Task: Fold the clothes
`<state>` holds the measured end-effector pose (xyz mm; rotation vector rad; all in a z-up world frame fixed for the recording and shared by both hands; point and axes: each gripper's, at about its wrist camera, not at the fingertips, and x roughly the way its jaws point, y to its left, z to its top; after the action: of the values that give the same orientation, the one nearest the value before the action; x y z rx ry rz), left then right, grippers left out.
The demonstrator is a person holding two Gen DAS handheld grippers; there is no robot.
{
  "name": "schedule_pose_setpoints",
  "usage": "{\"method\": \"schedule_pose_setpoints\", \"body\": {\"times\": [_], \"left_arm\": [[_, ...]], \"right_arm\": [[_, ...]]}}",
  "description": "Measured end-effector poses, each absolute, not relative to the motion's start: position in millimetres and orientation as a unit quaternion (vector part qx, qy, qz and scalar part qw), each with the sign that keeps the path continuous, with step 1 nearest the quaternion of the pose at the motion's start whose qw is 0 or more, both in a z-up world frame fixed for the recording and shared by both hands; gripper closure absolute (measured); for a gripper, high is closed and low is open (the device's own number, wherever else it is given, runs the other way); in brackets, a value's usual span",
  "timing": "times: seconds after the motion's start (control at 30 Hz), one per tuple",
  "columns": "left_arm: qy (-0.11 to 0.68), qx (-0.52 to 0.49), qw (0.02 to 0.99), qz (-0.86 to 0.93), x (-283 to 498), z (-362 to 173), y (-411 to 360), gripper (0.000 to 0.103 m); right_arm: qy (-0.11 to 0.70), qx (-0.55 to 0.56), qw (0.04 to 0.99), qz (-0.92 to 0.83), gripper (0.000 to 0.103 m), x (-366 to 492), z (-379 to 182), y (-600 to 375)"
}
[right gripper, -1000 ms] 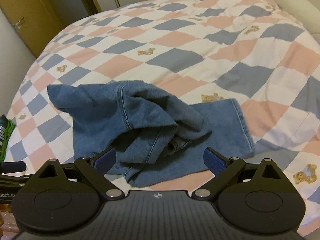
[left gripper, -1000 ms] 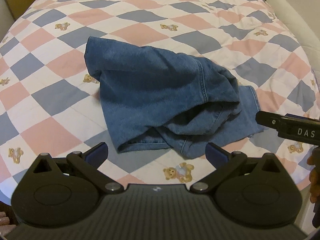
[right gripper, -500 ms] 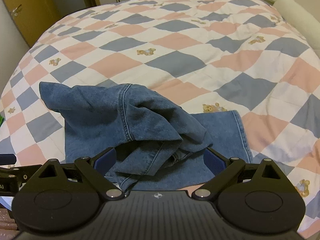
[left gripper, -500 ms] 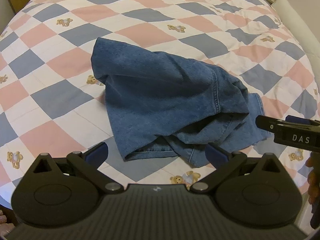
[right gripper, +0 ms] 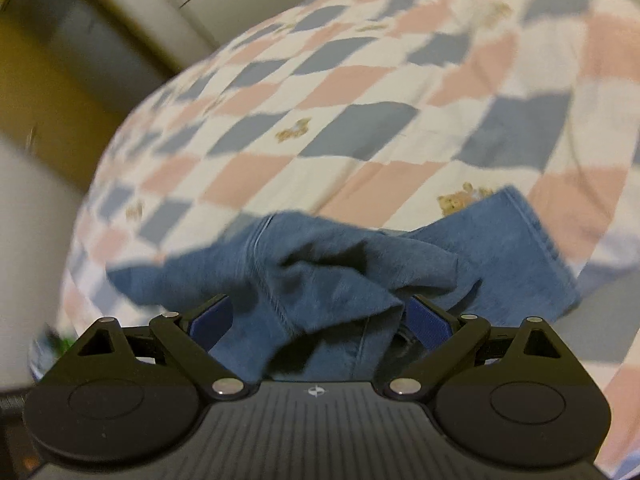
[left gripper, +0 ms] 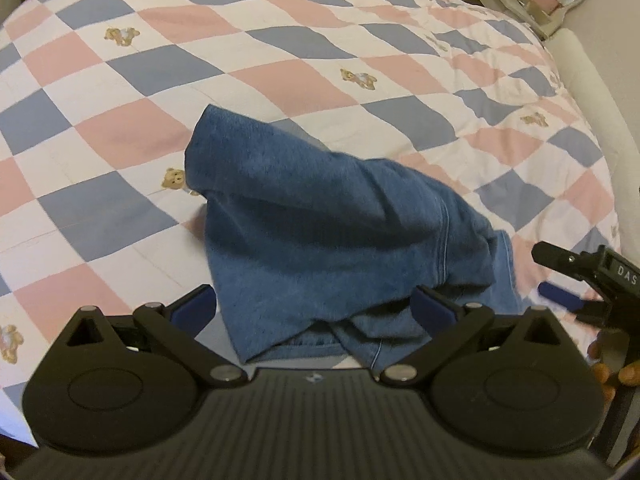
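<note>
- Jeans (left gripper: 328,240) lie crumpled on the bed (left gripper: 280,60); left view: left hand-held gripper (left gripper: 312,308) has closed in over the near edge, jaws wide, empty.
- Right view, blurred: right hand-held gripper (right gripper: 316,316) has dropped low, wide open, straddling a fold. Grasp likely next.

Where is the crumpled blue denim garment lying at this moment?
The crumpled blue denim garment lies bunched on the pink, blue and white checked quilt, low and central in both wrist views, just ahead of the open left claw and open right claw.
</note>
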<state>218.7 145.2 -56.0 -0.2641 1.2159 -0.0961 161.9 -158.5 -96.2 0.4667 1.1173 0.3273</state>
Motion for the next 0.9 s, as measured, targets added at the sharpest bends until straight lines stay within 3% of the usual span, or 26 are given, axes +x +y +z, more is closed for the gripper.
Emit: {"method": "schedule_pose_setpoints", "body": {"times": [0.2, 0.47, 0.67, 0.77, 0.83, 0.9], "left_arm": [[0.570, -0.140, 0.809, -0.033, 247.3, -65.6, 164.9, 0.001], [0.537, -0.209, 0.817, 0.026, 300.6, -70.4, 223.4, 0.001], [0.551, -0.239, 0.799, 0.040, 335.5, -104.3, 235.1, 0.001], [0.567, -0.248, 0.785, 0.024, 342.7, -121.9, 231.0, 0.025], [0.571, -0.242, 0.784, 0.020, 338.3, -127.3, 224.9, 0.053], [0.576, -0.229, 0.785, 0.018, 329.9, -130.0, 220.5, 0.064]], "right_arm": [[0.517, 0.264, 0.806, 0.118, 0.013, 176.7, -108.7, -168.2], [0.507, 0.309, 0.804, 0.043, 0.010, 208.6, -140.9, -190.5], [0.524, 0.367, 0.769, 0.007, 0.009, 229.0, -182.3, -196.5], [0.533, 0.384, 0.753, 0.021, 0.013, 230.7, -196.0, -189.6], [0.540, 0.387, 0.746, 0.046, 0.022, 230.0, -201.8, -182.2], [0.545, 0.373, 0.748, 0.071, 0.040, 226.1, -200.7, -175.5]]}}
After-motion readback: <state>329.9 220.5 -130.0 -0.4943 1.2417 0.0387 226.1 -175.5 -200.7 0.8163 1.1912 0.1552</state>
